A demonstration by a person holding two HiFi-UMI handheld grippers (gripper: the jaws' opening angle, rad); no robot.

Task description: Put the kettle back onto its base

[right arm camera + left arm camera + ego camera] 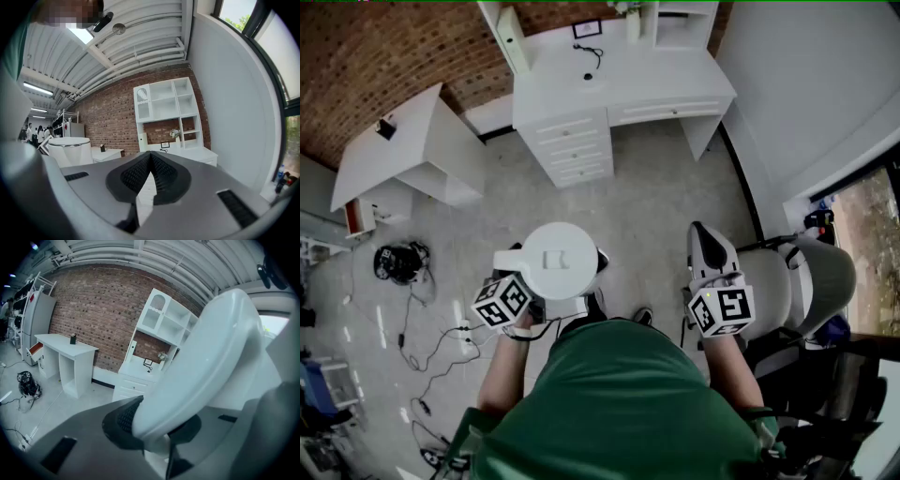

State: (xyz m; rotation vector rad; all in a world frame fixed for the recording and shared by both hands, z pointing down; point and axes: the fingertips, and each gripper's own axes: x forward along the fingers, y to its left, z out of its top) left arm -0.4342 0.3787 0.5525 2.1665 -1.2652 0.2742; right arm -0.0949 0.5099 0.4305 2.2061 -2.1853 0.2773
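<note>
The white kettle hangs in the air over the floor in front of the person, lid up. My left gripper is shut on its handle, which fills the left gripper view between the dark pads. My right gripper is held out level to the right of the kettle, shut and empty, its pads meeting. The kettle shows at the left of the right gripper view. On the far white desk lies a small dark round piece with a cord; I cannot tell whether it is the base.
A second white desk stands at the left by the brick wall. Cables, a power strip and a black bundle lie on the floor at the left. A grey chair stands close at the right, beside the white wall.
</note>
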